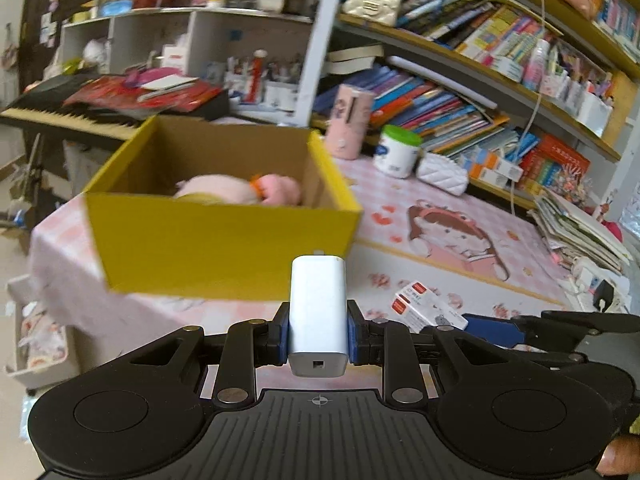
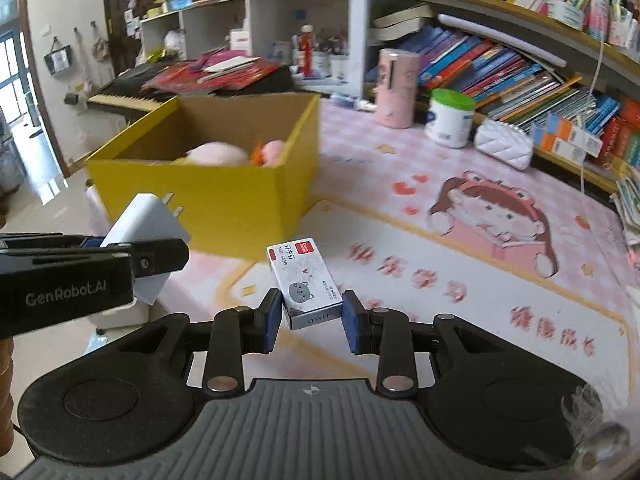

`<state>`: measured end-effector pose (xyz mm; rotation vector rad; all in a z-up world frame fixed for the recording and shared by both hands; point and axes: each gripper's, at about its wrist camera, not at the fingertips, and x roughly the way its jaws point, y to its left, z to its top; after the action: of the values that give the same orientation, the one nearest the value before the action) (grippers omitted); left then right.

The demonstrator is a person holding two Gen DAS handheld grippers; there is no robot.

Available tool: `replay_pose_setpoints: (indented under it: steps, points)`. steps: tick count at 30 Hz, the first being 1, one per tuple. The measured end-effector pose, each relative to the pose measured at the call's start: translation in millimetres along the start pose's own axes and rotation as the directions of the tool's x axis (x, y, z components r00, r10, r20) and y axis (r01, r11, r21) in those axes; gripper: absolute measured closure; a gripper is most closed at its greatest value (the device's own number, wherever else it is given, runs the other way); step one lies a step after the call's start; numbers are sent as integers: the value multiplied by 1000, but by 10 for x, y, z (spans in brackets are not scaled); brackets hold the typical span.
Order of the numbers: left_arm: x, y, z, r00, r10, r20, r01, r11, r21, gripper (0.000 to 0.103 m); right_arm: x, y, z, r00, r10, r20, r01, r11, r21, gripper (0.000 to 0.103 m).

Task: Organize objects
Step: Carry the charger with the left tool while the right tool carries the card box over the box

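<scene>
My left gripper (image 1: 318, 334) is shut on a white charger block (image 1: 318, 312), held upright just in front of the yellow cardboard box (image 1: 224, 240). A pink plush toy (image 1: 240, 190) lies inside that box. My right gripper (image 2: 308, 320) is shut on a small staple box with a cat picture (image 2: 306, 280), above the pink tablecloth (image 2: 440, 280) and to the right of the yellow box (image 2: 224, 204). In the right wrist view the charger (image 2: 146, 220) shows at the left with its prongs toward the yellow box. The staple box (image 1: 424, 304) also shows low right in the left wrist view.
A pink canister (image 2: 396, 88), a white jar with a green lid (image 2: 450, 118) and a white quilted purse (image 2: 504, 144) stand at the table's back. Bookshelves (image 2: 520, 64) rise behind them. A keyboard piano (image 2: 132, 98) sits behind the yellow box. Stacked papers (image 1: 580, 232) lie at the right.
</scene>
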<state>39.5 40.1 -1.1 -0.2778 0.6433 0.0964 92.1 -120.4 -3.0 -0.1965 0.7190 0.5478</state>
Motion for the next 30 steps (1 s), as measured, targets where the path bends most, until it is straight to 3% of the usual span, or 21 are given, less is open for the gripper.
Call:
replay_pose_setpoints:
  steps: [14, 30]
  points:
    - [-455, 659, -254, 999, 37, -11, -36, 999, 7, 79, -66, 916, -262, 999, 35, -22, -35, 999, 0, 73]
    - [-588, 897, -156, 999, 10, 35, -10, 1000, 5, 79, -97, 1109, -128, 1000, -23, 9, 23, 1000, 11, 73]
